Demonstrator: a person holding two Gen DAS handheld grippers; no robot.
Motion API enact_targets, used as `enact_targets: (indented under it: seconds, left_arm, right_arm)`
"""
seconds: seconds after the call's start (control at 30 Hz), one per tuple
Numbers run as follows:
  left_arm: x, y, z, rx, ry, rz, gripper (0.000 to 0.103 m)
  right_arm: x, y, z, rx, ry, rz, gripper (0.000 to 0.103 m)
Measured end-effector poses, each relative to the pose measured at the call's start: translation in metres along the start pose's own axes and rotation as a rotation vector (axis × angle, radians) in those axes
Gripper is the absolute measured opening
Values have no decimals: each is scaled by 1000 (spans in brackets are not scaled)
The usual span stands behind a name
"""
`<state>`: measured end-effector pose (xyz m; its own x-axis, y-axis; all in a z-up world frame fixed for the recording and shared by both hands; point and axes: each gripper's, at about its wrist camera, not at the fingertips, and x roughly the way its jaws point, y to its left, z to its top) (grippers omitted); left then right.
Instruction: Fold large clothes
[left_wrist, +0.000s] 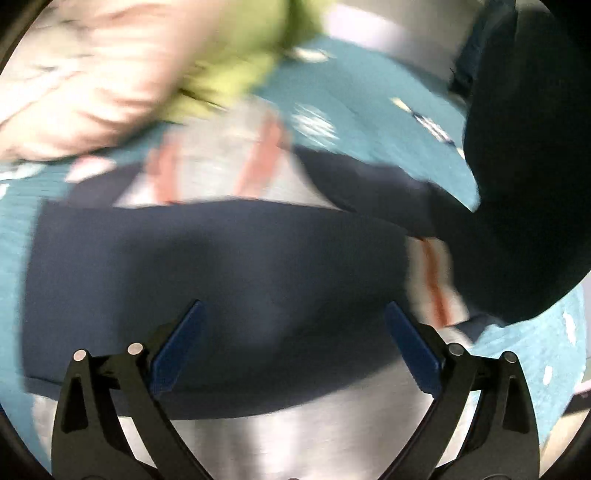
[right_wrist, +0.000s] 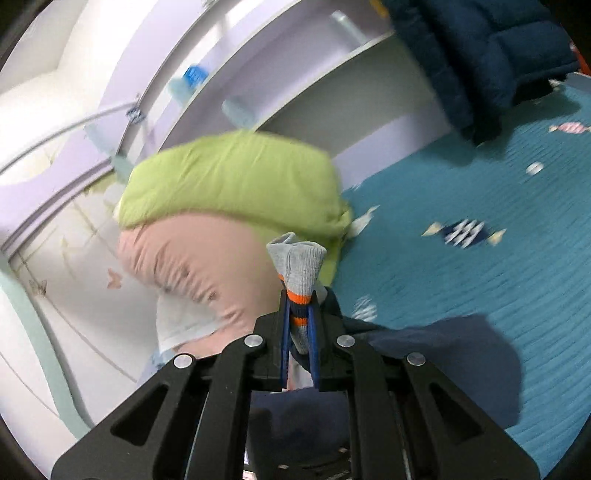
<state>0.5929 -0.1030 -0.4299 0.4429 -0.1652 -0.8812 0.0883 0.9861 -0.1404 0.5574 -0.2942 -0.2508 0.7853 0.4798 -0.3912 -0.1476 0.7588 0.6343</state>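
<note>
A navy sweater (left_wrist: 207, 266) with grey parts and orange stripes lies spread on the teal bedspread (left_wrist: 354, 92). My left gripper (left_wrist: 293, 314) is open and empty just above the navy fabric. The view is motion-blurred. My right gripper (right_wrist: 298, 314) is shut on the sweater's grey cuff (right_wrist: 297, 266), which has orange and navy stripes and sticks up between the blue pads. More navy fabric (right_wrist: 443, 350) hangs and lies below it on the bedspread (right_wrist: 480, 192). A dark sleeve or arm (left_wrist: 524, 184) crosses the left wrist view at right.
A green pillow (right_wrist: 236, 177) and a pink pillow (right_wrist: 192, 266) are piled at the head of the bed; they also show in the left wrist view (left_wrist: 92, 85). A dark blue puffer jacket (right_wrist: 491, 48) lies at the far corner. A lilac shelf unit (right_wrist: 258, 74) stands behind.
</note>
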Motion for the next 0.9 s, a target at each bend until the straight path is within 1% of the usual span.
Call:
enact_targets:
  seconds: [0.03,0.1,0.13,0.2,0.23,0.3,0.33,0.37,0.4,0.43,0.47,0.5,0.57,0.63,0.73,0.8,0.87,0.9]
  left_arm:
    - [-10,29,-1,-29,-6,35,97]
    - [-19,67,-3,-81,9,72,97]
    - [-23,93,-5,-118,18,82,97]
    - [-29,139,-13,-179,43,133,97]
    - [-30,154,-18,-192,50,144,97]
    - [-33,186,-27,-225,68,152,97]
    - [-33,198,-32,-243,76,138,97]
    - [-31,211,-37,-265,92,106,97]
    - [-25,220,-43,-277,115,84,97]
    - [-15,225,-42,-280,135,85,97]
    - [-7,231,-48,-275,149,71,97]
    - [-8,230,-51,-252,116,62,97]
    - [-10,221,-51,-188,99,90,98]
    - [-10,219,-53,-180,91,94,98]
    - [-14,223,-52,-192,78,68,97]
    - [-30,237,-55,-225,71,52,98]
    - [-47,246,-56,-263,51,56,98]
    - [-58,251,-56,-285,30,55,98]
  right_arm:
    - [8,11,-7,-12,9,10,8]
    - [33,42,-32,-40,32,38,8]
    - [42,50,-40,-44,42,46,8]
    - [69,68,-66,-21,83,68,8]
    - [86,77,-83,-16,116,73,8]
    - [111,88,-109,-9,165,76,8]
    - [125,93,-123,-12,192,67,8]
    - [135,95,-134,-14,212,52,8]
    - [147,97,-145,-19,235,37,8]
    - [158,96,-157,-22,258,15,8]
    - [167,95,-166,-27,276,-10,8]
    - [175,93,-173,-26,295,-29,8]
    - [188,86,-187,-7,331,-52,9]
    - [197,83,-197,1,370,-54,10]
    - [206,81,-208,39,450,-24,20]
    - [203,84,-208,54,456,-11,43]
    - [194,86,-205,83,435,30,50]
    - [189,87,-202,96,431,54,51]
